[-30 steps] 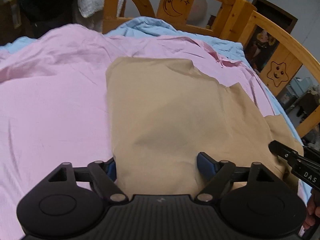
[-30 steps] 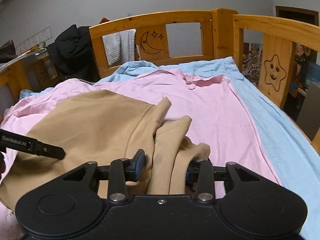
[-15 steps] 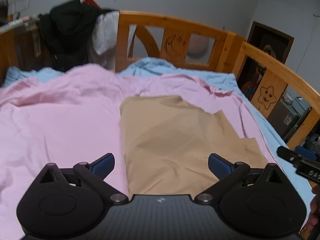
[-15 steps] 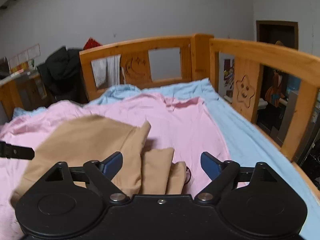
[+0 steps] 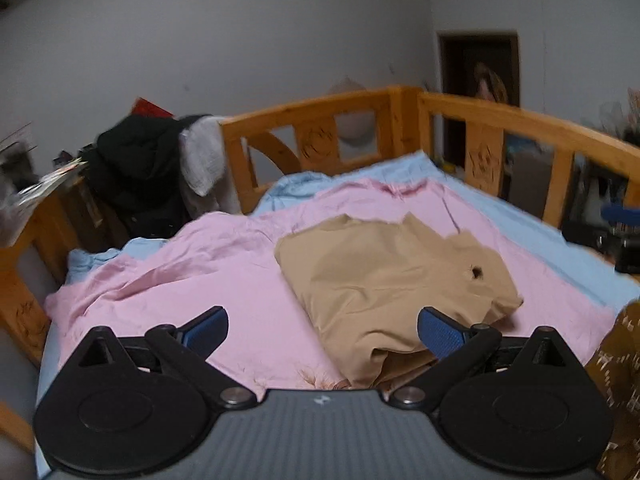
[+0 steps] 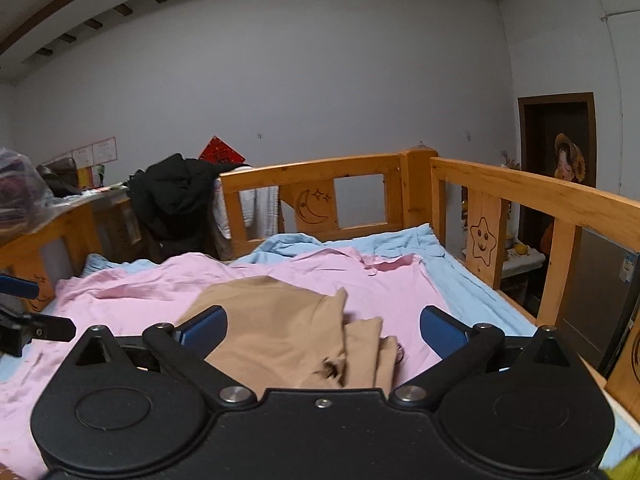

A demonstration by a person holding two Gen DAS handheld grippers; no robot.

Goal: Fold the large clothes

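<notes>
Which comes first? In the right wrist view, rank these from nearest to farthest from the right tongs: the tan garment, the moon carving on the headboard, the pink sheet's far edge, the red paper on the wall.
1. tan garment, lying just beyond the right tongs
2. pink sheet's far edge, mid-bed
3. moon carving, on the headboard panel
4. red paper, on the wall behind the dark clothes

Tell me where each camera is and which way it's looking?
Left wrist: sits on the left gripper, looks across the bed at the tan garment; its open fingers show, with a patterned sleeve at the right edge.
Right wrist: sits on the right gripper, faces the headboard; its opening fingers show, nothing between.
Both share the garment, pink sheet and headboard.
</notes>
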